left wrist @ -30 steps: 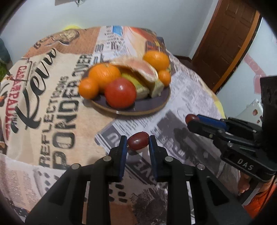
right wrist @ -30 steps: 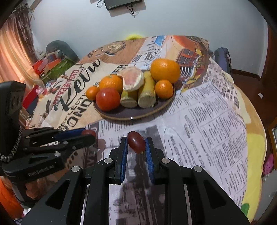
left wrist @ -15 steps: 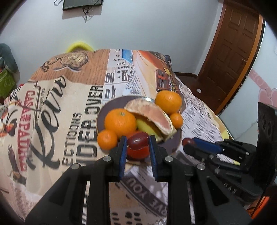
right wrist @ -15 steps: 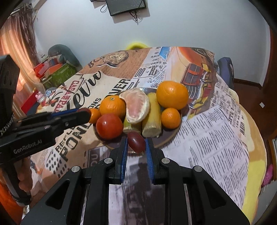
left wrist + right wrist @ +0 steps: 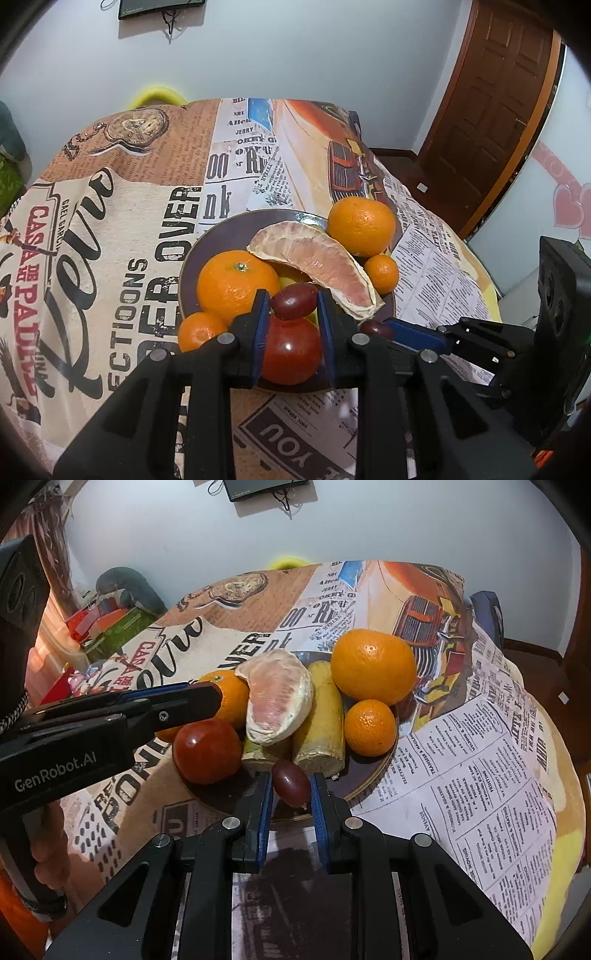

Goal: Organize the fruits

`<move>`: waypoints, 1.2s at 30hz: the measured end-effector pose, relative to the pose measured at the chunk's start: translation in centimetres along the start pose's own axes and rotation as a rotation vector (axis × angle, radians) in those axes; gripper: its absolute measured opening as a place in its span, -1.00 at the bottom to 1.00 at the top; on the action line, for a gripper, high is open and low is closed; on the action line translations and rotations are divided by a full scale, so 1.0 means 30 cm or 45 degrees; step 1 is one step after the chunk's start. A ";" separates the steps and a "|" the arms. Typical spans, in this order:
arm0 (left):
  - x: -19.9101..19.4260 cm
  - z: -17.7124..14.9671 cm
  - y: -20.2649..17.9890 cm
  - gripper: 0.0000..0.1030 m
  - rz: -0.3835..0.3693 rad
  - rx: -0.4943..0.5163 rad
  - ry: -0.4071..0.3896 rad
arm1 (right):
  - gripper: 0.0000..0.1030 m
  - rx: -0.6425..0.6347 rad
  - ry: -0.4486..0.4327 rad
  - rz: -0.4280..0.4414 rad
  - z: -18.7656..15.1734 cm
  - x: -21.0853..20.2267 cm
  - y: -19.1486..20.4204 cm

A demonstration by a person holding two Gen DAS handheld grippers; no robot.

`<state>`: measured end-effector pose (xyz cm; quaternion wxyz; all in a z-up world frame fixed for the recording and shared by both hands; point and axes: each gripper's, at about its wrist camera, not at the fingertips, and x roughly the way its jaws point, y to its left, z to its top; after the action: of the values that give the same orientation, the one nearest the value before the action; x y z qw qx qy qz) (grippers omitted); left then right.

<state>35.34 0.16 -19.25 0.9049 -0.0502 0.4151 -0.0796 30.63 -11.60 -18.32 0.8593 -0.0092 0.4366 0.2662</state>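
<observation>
A dark plate (image 5: pixel 218 240) (image 5: pixel 373 779) on the table carries oranges (image 5: pixel 236 282) (image 5: pixel 373 666), a red tomato (image 5: pixel 291 350) (image 5: pixel 207 751), a pomelo wedge (image 5: pixel 314 262) (image 5: pixel 279 701) and banana pieces (image 5: pixel 325 720). My left gripper (image 5: pixel 293 306) is shut on a dark red grape (image 5: pixel 294 301) and hangs over the tomato and the plate's near side. My right gripper (image 5: pixel 290 784) is shut on a second dark red grape (image 5: pixel 291 782) just above the plate's front rim, below the banana ends. In the left wrist view the right gripper (image 5: pixel 376 328) shows at the plate's right edge.
The round table wears a newspaper-print cloth (image 5: pixel 110 221) (image 5: pixel 480 757). A brown door (image 5: pixel 491 110) stands to the right, a yellow chair back (image 5: pixel 157 98) behind the table, and boxes and clutter (image 5: pixel 107 627) lie at the left. A hand (image 5: pixel 48 849) holds the left gripper's handle.
Both grippers, each still clamping its grape, have moved from the bare cloth in front of the plate up to the plate. The left one now sits over the fruit.
</observation>
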 end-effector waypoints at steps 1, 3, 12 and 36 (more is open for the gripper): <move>0.003 0.002 0.001 -0.52 -0.001 -0.003 0.000 | -0.62 -0.002 0.002 -0.002 -0.001 0.002 -0.002; 0.010 0.003 0.004 -0.52 -0.006 -0.009 0.005 | -0.61 -0.002 0.005 -0.007 -0.001 0.007 -0.006; -0.019 -0.006 0.007 -0.28 -0.008 -0.028 -0.009 | -0.60 0.015 0.015 -0.003 0.002 0.000 -0.015; -0.961 -0.121 -0.182 -0.24 0.092 0.064 -0.672 | -0.50 -0.145 -0.624 -0.072 0.003 -0.835 0.265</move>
<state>13.49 0.05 0.68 0.9850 -0.0319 0.1642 -0.0415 15.03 -16.01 2.38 0.9447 -0.0052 0.1991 0.2605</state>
